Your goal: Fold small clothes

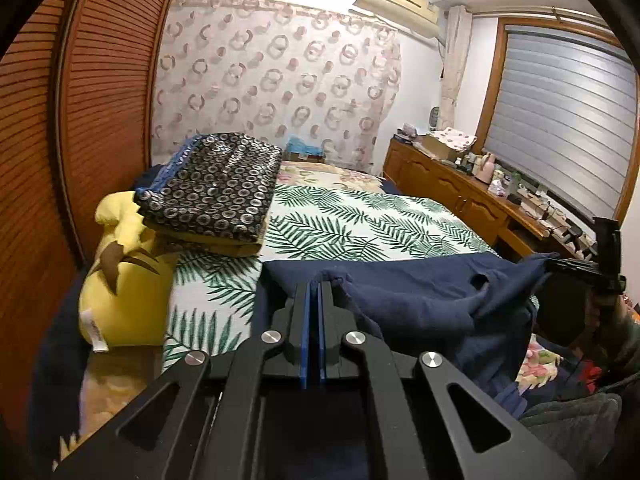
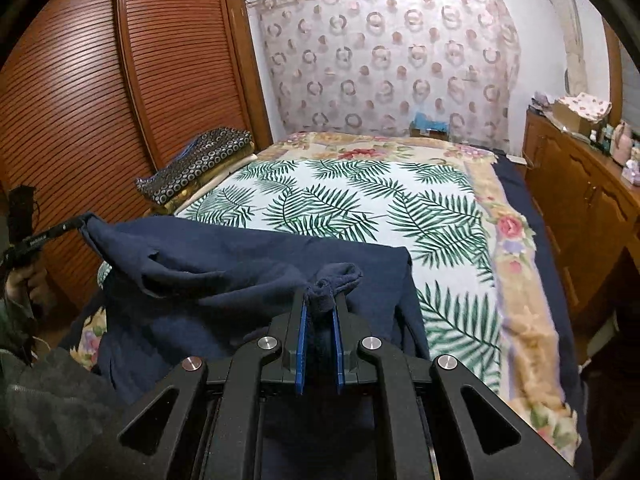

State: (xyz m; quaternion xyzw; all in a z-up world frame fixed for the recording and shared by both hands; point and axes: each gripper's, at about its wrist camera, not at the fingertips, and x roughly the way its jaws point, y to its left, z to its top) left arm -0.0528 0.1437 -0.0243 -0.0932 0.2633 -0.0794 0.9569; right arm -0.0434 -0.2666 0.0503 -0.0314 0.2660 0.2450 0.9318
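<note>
A navy blue garment (image 1: 420, 292) hangs stretched between my two grippers, just above the near end of the bed. My left gripper (image 1: 320, 284) is shut on its upper left edge, blue pads pressed together with cloth between them. The right gripper (image 1: 554, 262) holds the far right corner in the left wrist view. In the right wrist view, my right gripper (image 2: 320, 298) is shut on a bunched fold of the navy garment (image 2: 224, 264). The left gripper (image 2: 82, 220) pinches the other corner at the far left, a hand below it.
The bed carries a palm-leaf sheet (image 2: 360, 200) over a floral blanket (image 2: 516, 272). A yellow plush pillow (image 1: 120, 280) and a folded dark ring-patterned blanket (image 1: 216, 188) lie along the louvred wardrobe (image 1: 100, 100). A cluttered wooden dresser (image 1: 460, 184) runs along the right wall.
</note>
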